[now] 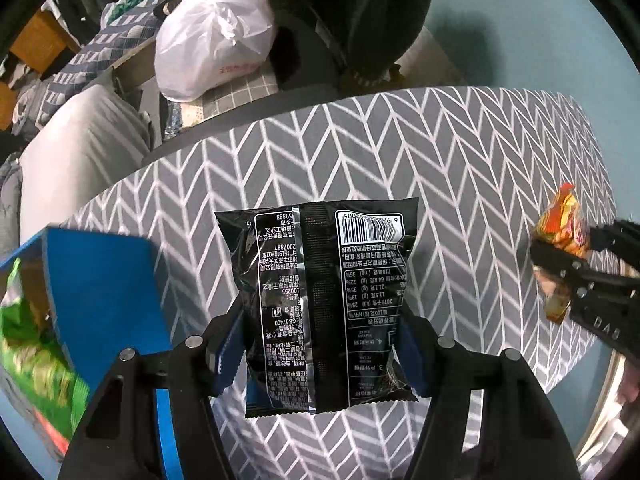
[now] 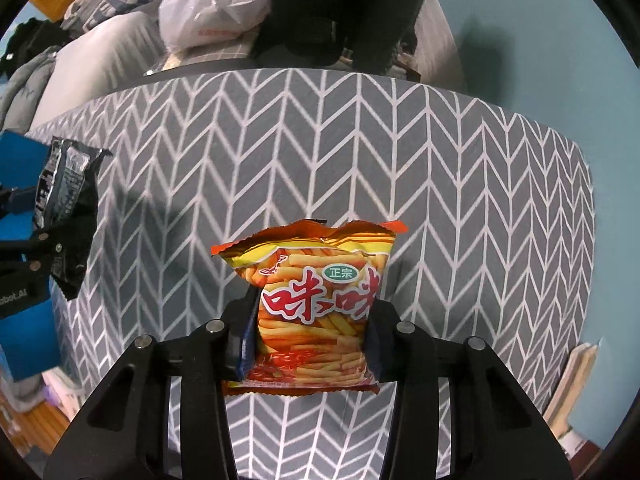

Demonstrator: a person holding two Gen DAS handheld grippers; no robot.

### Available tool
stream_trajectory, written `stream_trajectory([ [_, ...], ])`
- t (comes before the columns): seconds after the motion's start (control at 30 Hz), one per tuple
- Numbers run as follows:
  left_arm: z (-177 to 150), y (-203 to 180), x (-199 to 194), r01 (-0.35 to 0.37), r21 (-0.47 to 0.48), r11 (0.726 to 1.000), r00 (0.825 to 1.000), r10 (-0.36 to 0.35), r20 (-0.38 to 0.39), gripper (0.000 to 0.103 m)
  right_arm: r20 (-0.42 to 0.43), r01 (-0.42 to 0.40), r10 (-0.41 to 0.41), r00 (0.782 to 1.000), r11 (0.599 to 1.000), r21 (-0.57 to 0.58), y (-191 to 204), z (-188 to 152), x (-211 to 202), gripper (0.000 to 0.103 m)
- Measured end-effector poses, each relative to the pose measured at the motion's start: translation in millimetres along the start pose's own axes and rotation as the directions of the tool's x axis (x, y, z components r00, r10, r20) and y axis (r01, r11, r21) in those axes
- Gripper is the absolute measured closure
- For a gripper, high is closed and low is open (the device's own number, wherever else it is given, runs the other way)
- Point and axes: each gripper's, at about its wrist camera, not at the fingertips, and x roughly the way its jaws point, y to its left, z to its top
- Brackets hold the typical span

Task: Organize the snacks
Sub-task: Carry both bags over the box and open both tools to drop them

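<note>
My left gripper (image 1: 322, 354) is shut on a black snack packet (image 1: 320, 292) with white print and a barcode, lifted above the grey chevron tablecloth (image 1: 460, 152). The same black packet (image 2: 64, 184) shows at the left edge of the right wrist view. My right gripper (image 2: 308, 344) is shut on an orange packet of stick snacks (image 2: 316, 304) with red and white lettering, also off the cloth. That orange packet (image 1: 562, 236) appears at the right of the left wrist view, pinched by the other gripper.
A blue box (image 1: 100, 280) holding a green snack bag (image 1: 28, 344) stands at the table's left edge. Beyond the table are a white plastic bag (image 1: 212, 36), a dark chair (image 1: 360, 20) and a grey cushion (image 1: 80, 148). Stacked books (image 2: 576, 384) lie on the floor at right.
</note>
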Motion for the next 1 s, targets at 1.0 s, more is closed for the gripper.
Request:
stream_trajectory([
  [1.0,-79,66,-133,0.025,-0.055,0.998,0.979,-0.013,0.203,0.036,0.122,-0.078,0.092,0.988,0.990,-0.115,112,-13,-111,0.062],
])
